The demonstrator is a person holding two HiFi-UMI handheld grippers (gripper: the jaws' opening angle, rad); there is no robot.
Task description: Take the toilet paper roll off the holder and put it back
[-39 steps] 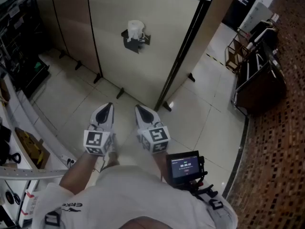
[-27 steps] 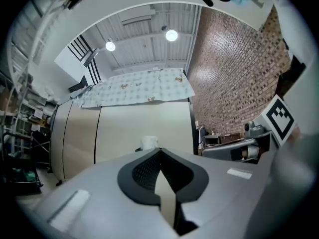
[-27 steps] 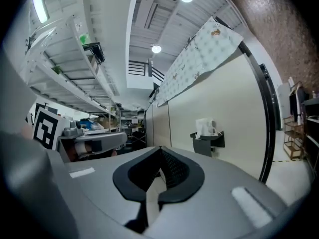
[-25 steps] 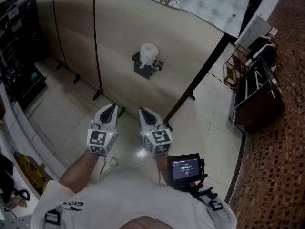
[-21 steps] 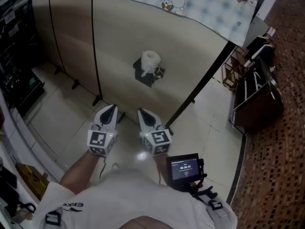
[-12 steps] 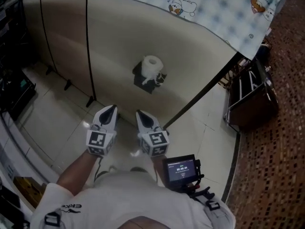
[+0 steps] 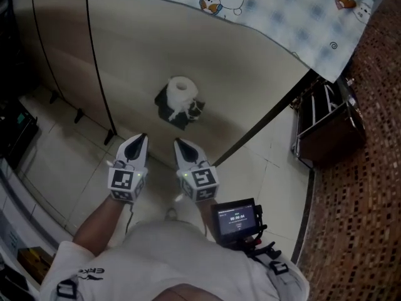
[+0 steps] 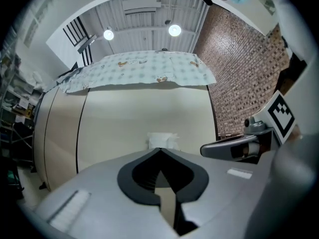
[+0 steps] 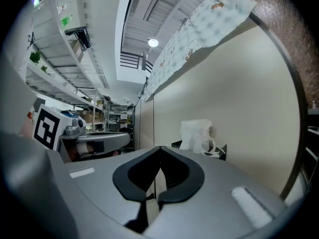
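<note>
A white toilet paper roll (image 7: 182,91) stands upright on a dark holder (image 7: 170,111) fixed to a beige partition panel (image 7: 238,80). The roll (image 8: 162,140) peeks just above the tips in the left gripper view. In the right gripper view the roll (image 9: 196,135) stands right of the tips on the holder (image 9: 218,151). My left gripper (image 7: 141,138) and right gripper (image 7: 178,143) hang side by side below the roll, well short of it. Both are shut with nothing between their jaws.
A patterned cloth (image 7: 282,11) is draped over the partition's top. A dark metal rack (image 7: 326,124) stands at the right on a mosaic floor. A small screen (image 7: 235,218) hangs at the person's waist. Shelving (image 9: 65,49) lines the left.
The view has shifted: the partition and roll now sit nearer and further left in the picture. Both grippers stay shut and side by side.
</note>
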